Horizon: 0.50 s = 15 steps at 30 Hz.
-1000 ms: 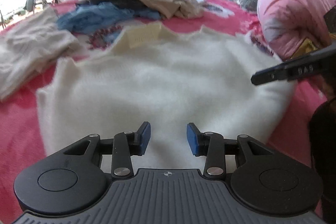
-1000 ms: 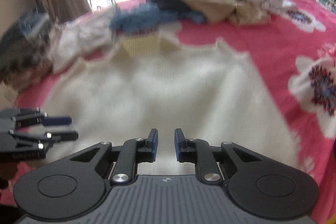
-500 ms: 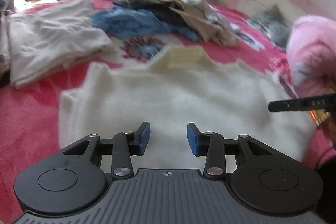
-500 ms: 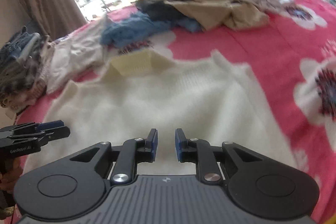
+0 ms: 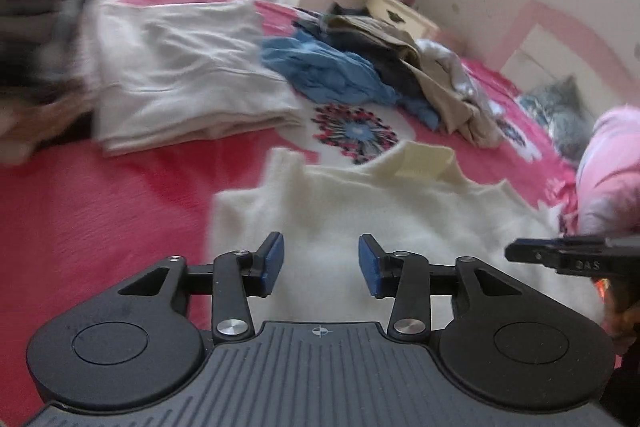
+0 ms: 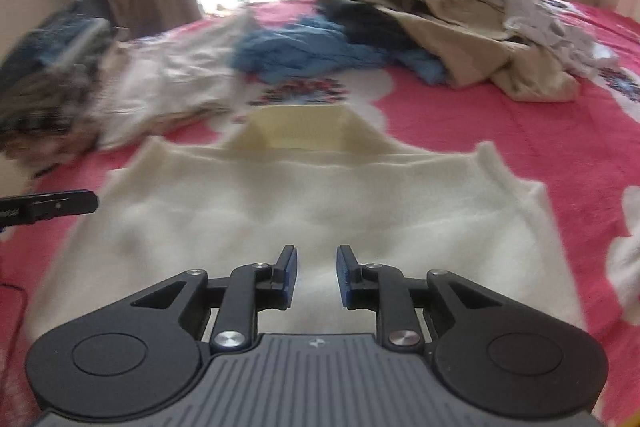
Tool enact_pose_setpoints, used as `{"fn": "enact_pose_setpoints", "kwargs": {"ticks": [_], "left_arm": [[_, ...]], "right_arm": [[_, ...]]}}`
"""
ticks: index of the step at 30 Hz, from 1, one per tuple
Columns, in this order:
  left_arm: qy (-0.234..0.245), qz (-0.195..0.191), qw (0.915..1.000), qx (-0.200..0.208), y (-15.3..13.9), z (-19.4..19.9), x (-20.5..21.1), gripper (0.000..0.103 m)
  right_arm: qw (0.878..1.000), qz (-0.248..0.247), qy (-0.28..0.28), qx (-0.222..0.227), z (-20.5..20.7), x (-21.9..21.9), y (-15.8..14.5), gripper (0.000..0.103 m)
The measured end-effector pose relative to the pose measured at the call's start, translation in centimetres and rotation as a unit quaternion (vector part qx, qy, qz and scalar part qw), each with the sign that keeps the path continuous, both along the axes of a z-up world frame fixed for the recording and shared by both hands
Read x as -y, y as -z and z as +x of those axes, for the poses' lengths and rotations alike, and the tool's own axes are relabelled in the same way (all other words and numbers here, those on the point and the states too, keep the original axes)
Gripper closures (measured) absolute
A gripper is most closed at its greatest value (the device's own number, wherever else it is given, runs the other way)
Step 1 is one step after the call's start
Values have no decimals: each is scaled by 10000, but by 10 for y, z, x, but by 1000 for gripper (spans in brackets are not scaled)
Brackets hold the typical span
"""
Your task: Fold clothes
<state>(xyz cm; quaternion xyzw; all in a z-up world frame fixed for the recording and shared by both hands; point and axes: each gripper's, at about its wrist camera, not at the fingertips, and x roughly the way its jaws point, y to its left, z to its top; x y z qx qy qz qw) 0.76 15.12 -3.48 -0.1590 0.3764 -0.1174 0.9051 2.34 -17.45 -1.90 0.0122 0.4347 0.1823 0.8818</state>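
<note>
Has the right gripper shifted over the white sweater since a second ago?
Yes. In the left wrist view the right gripper now sits lower over the white sweater, away from the pink bundle.

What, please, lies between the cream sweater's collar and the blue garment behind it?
Only bare bedspread with a printed flower, clearest in the right wrist view, separates sweater and blue garment.

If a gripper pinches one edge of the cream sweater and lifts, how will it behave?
The sweater is soft fuzzy knit lying flat on the bedspread, so it would probably droop rather than hold shape. Its nap looks grippy, unlikely to slip. Being thick, it may drag across the bed.
</note>
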Motion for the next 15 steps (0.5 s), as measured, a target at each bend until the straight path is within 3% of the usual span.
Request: {"fn": "enact_pose_setpoints", "kwargs": {"ticks": [5, 8, 12, 15], "left_arm": [[-358, -245, 9982, -412, 9, -29, -43, 49], [-518, -934, 9905, -862, 26, -33, -64, 49], [-434, -1840, 9756, -1113, 43, -28, -75, 48], [-365, -2222, 9648, -1355, 54, -21, -78, 48]], "right_arm": [[9951, 494, -808, -267, -17, -34, -7, 75], [9841, 656, -1635, -243, -33, -67, -10, 67], [9644, 632, -2567, -103, -59, -110, -15, 55], [9523, 673, -2976, -50, -80, -135, -18, 50]]}}
